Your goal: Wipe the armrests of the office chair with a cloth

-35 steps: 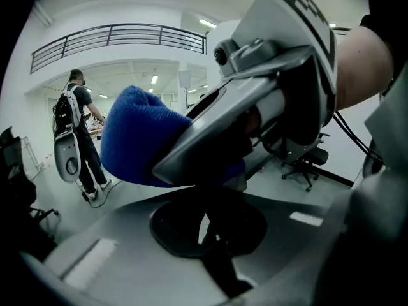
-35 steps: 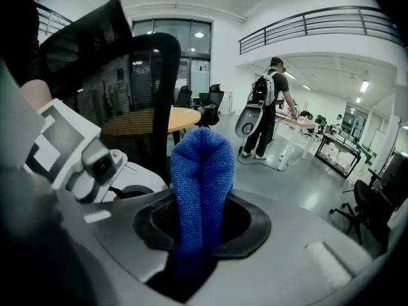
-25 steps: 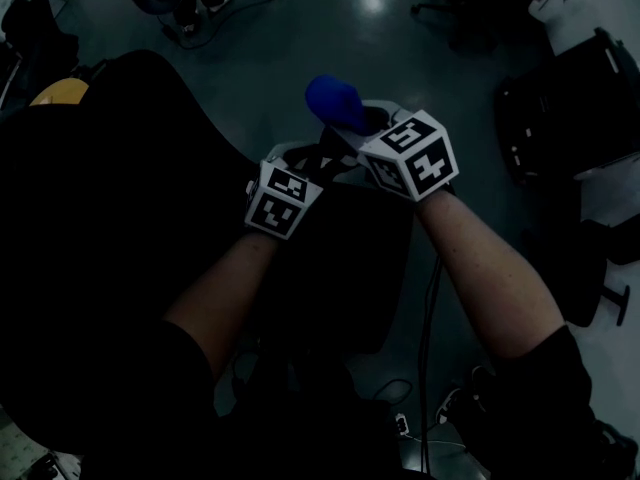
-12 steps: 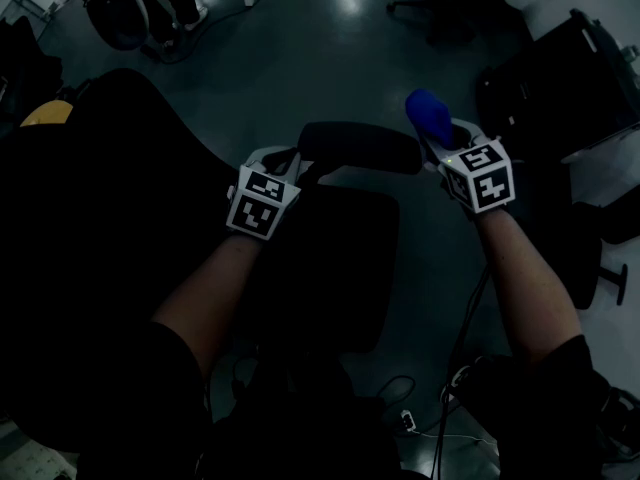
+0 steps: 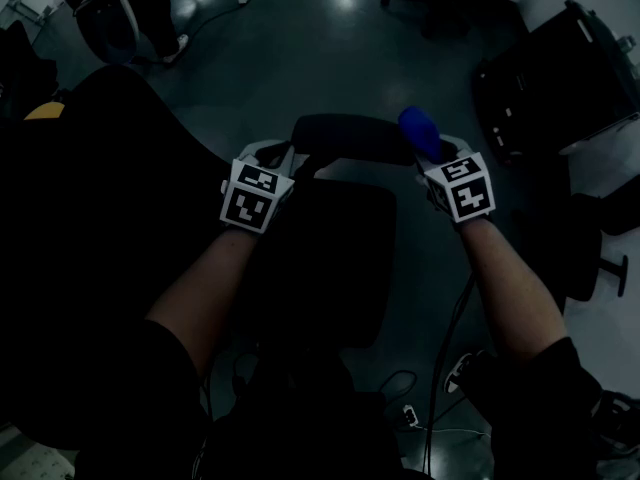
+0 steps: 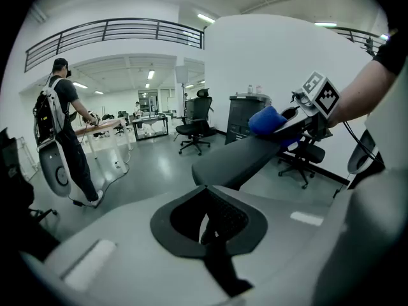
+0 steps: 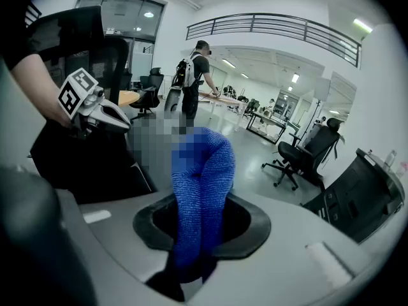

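Head view, looking steeply down: my two grippers stand at opposite ends of a dark armrest (image 5: 350, 138), which runs crosswise between them. My right gripper (image 5: 432, 156) is at the armrest's right end, its jaws clamped on a blue cloth (image 5: 418, 128). The bunched cloth stands up out of the jaws and overlaps that end of the pad. From the left gripper view, which looks along the armrest, the cloth appears to rest on top of the far end, with the right gripper just behind it.

My left gripper (image 5: 283, 160) sits at the armrest's left end. Its own view shows the jaws pressed together with nothing seen between them, and the near end of the armrest lies just above and beyond them.

The right gripper view shows the cloth filling the gap between the jaws as a thick blue fold, knit-textured and upright.

Beyond the armrest lies a glossy grey floor (image 5: 300, 38). A person with a backpack (image 6: 60, 116) stands well away from the armrest, and several other office chairs (image 6: 194, 125) stand farther off in the bright hall.
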The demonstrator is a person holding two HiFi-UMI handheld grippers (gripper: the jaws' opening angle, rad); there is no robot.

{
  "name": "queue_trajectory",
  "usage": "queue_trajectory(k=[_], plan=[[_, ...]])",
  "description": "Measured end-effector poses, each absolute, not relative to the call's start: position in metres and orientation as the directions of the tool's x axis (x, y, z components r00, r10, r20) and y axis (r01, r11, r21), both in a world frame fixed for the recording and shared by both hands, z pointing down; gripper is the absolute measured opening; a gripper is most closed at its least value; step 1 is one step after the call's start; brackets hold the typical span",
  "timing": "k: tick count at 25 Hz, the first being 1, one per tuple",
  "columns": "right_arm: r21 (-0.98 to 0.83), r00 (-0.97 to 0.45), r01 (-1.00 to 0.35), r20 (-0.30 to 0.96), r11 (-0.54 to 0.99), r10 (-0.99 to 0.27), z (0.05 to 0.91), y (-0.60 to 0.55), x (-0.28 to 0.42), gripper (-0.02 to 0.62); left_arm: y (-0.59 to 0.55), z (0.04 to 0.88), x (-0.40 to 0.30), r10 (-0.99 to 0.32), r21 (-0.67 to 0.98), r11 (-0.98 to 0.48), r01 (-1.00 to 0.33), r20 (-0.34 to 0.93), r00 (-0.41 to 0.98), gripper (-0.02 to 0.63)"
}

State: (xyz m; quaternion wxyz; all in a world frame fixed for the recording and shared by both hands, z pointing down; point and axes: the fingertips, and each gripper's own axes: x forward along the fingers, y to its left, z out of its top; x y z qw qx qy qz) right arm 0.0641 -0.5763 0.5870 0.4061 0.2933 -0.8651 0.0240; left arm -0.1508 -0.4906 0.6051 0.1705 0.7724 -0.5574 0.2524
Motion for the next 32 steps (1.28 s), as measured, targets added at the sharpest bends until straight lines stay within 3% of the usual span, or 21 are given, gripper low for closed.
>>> queue_trajectory(k=[13,32], plan=[[0.127,-0.563,-0.496,0.706,0.859,-0.43,0.585,-0.537,0.027,0.11,-0.484,0.615,-0.152,-0.756,-0.015,-0.335,-0.942,0.601,0.26,0.015],[0.04,-0.668,-0.344,0.691,0.938,-0.275,0.59,-0.484,-0.106,0.11,-0.477,0.624,-0.156,-0.748,0.013,-0.33,-0.944,0.605,0.271,0.015]])
